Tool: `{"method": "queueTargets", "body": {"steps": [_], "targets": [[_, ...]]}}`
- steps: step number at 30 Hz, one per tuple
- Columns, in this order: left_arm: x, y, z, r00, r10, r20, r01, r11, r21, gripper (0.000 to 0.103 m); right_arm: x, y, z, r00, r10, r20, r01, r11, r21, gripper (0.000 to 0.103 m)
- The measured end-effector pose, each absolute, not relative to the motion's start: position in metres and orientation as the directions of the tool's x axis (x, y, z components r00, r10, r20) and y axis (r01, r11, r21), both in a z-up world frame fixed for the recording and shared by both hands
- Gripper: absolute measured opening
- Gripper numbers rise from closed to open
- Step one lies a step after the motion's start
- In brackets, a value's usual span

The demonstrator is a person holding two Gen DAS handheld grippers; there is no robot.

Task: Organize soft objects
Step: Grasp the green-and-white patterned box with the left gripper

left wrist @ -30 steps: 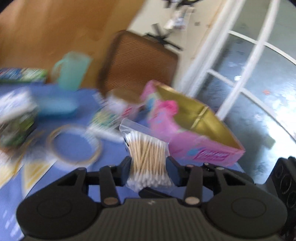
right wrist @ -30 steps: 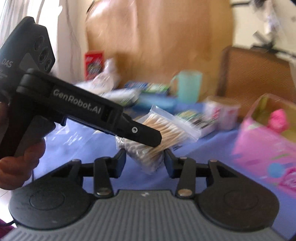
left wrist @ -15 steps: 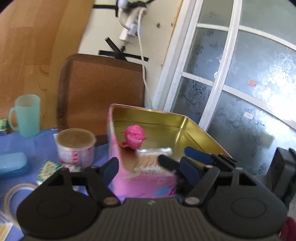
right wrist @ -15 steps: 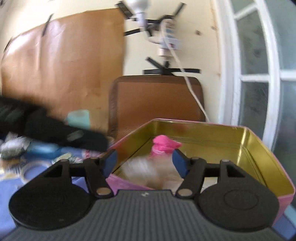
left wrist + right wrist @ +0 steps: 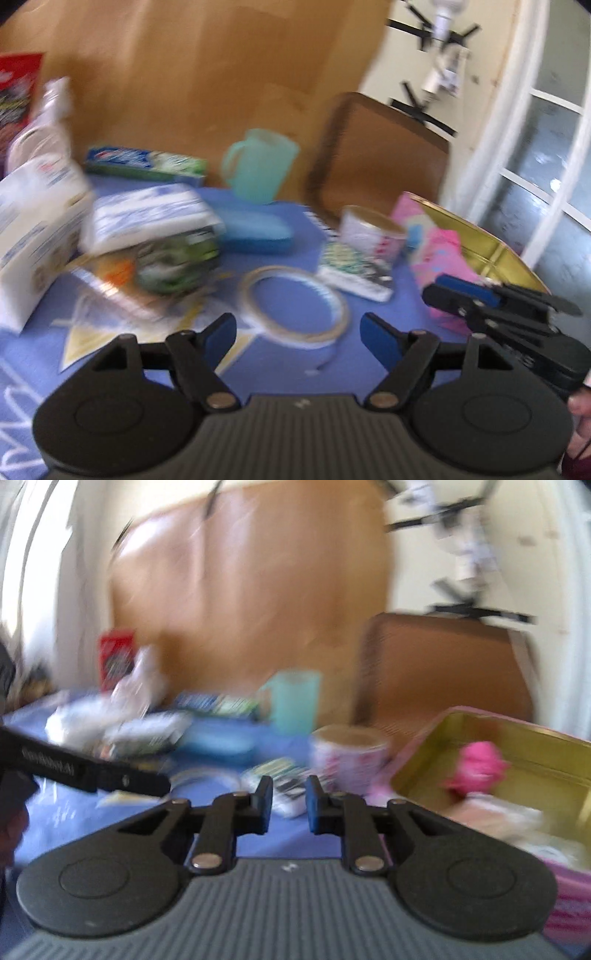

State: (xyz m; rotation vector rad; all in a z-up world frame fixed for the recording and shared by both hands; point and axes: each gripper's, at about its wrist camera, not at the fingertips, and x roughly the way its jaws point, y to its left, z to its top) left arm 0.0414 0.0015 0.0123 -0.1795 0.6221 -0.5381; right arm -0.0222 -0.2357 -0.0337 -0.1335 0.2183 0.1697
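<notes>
My left gripper [image 5: 297,332] stands open and empty above the blue tablecloth [image 5: 369,310], over a ring of clear tape [image 5: 295,302]. My right gripper [image 5: 289,799], jaws just closing to a narrow gap, holds nothing. The swab bag [image 5: 495,818] lies to its right inside the pink tin [image 5: 554,760] with shiny gold walls, beside a pink puff [image 5: 476,768].

Home: cluttered table [image 5: 280,354], chair [image 5: 376,155]
</notes>
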Motion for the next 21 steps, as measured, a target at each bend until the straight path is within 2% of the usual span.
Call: {"method": "queueTargets", "body": {"steps": [3, 4, 5, 7, 8, 11, 13, 15, 17, 21], "targets": [[0.047, 0.019, 0.010, 0.687, -0.557, -0.467, 0.393, 0.825, -0.407, 0.076, 0.014, -0.214, -0.038, 0.957, 0.112, -0.267, -0.171, 0.963, -0.209, 0.024], [0.047, 0.023, 0.010, 0.687, -0.565, -0.457, 0.392, 0.818, -0.421, 0.076, 0.027, -0.210, -0.039, 0.955, 0.093, -0.282, -0.161, 0.960, -0.227, 0.029], [0.047, 0.027, 0.009, 0.687, -0.572, -0.448, 0.395, 0.812, -0.430, 0.076, 0.040, -0.211, -0.038, 0.952, 0.075, -0.297, -0.150, 0.959, -0.239, 0.042], [0.045, 0.031, 0.011, 0.693, -0.581, -0.428, 0.401, 0.803, -0.440, 0.077, 0.062, -0.212, -0.039, 0.945, 0.033, -0.326, -0.125, 0.956, -0.265, 0.059], [0.043, 0.031, 0.011, 0.694, -0.584, -0.422, 0.405, 0.800, -0.442, 0.077, 0.072, -0.213, -0.040, 0.941, 0.005, -0.339, -0.105, 0.955, -0.276, 0.065], [0.042, 0.029, 0.011, 0.687, -0.599, -0.411, 0.421, 0.789, -0.447, 0.078, 0.087, -0.214, -0.043, 0.908, 0.004, -0.418, -0.123, 0.958, -0.258, 0.070], [0.041, 0.029, 0.011, 0.685, -0.606, -0.404, 0.427, 0.783, -0.452, 0.079, 0.086, -0.214, -0.044, 0.905, 0.004, -0.425, -0.123, 0.960, -0.253, 0.065], [0.040, 0.029, 0.010, 0.685, -0.610, -0.397, 0.428, 0.779, -0.458, 0.079, 0.081, -0.217, -0.043, 0.906, 0.016, -0.423, -0.127, 0.963, -0.236, 0.050], [0.040, 0.030, 0.010, 0.684, -0.615, -0.393, 0.430, 0.775, -0.464, 0.079, 0.067, -0.214, -0.044, 0.912, 0.026, -0.410, -0.141, 0.958, -0.252, 0.042], [0.039, 0.028, 0.011, 0.673, -0.624, -0.397, 0.441, 0.770, -0.461, 0.079, 0.029, -0.202, -0.050, 0.920, 0.065, -0.387, -0.181, 0.945, -0.273, 0.039]]}}
